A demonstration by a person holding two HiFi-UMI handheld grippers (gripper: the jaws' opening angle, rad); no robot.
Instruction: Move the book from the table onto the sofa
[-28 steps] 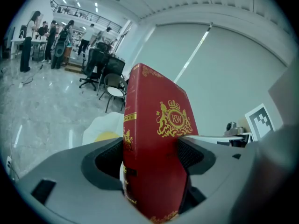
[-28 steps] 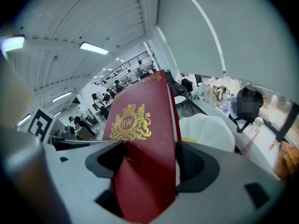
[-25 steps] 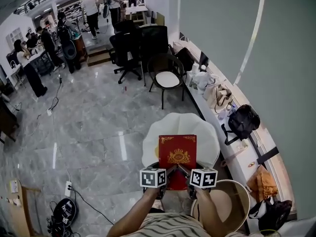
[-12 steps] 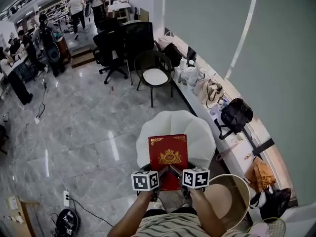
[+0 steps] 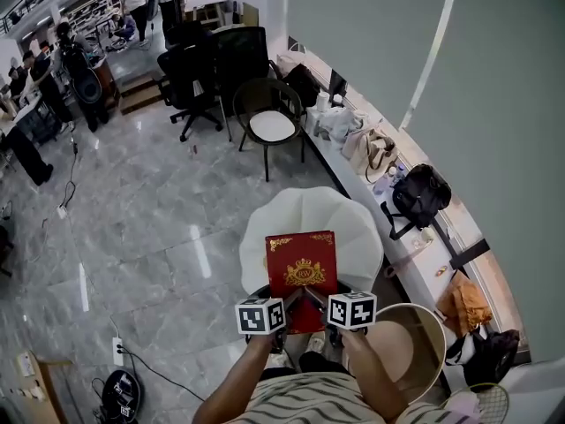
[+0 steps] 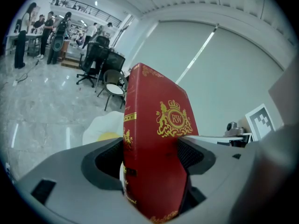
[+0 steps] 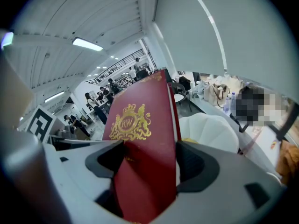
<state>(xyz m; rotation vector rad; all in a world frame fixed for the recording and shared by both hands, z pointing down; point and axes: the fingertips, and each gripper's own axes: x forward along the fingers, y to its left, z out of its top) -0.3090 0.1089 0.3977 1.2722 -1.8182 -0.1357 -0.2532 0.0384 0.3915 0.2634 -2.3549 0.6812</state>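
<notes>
Red cloth-look covers fill the gap of both tools: the left gripper (image 6: 152, 158) has its two dark jaws pressed onto the book (image 5: 302, 268), one on the front cover and one on the back, with the gold-banded spine showing at the left of its view. The right gripper (image 7: 145, 161) pinches the same book in the same way, so neither pair of jaws is spread or empty. Both grip the edge nearest the person, side by side, their marker cubes close together in the head view.

From that held edge the book reaches away from the person, gold crest with the letters RW facing up. It is off the table and lies over the front part of the white shell-shaped sofa (image 5: 305, 208). No view shows whether its far edge touches the seat. A yellow patch shows on the cushion in both gripper views.

Just to the right of the person stands a round tan table (image 5: 408, 353). Along the grey wall runs a long ledge carrying a black backpack (image 5: 418, 196) and pale bags. Beyond the sofa a black chair (image 5: 269, 124) with a white seat stands on the grey marble floor (image 5: 150, 228), and people stand far off at the upper left.
</notes>
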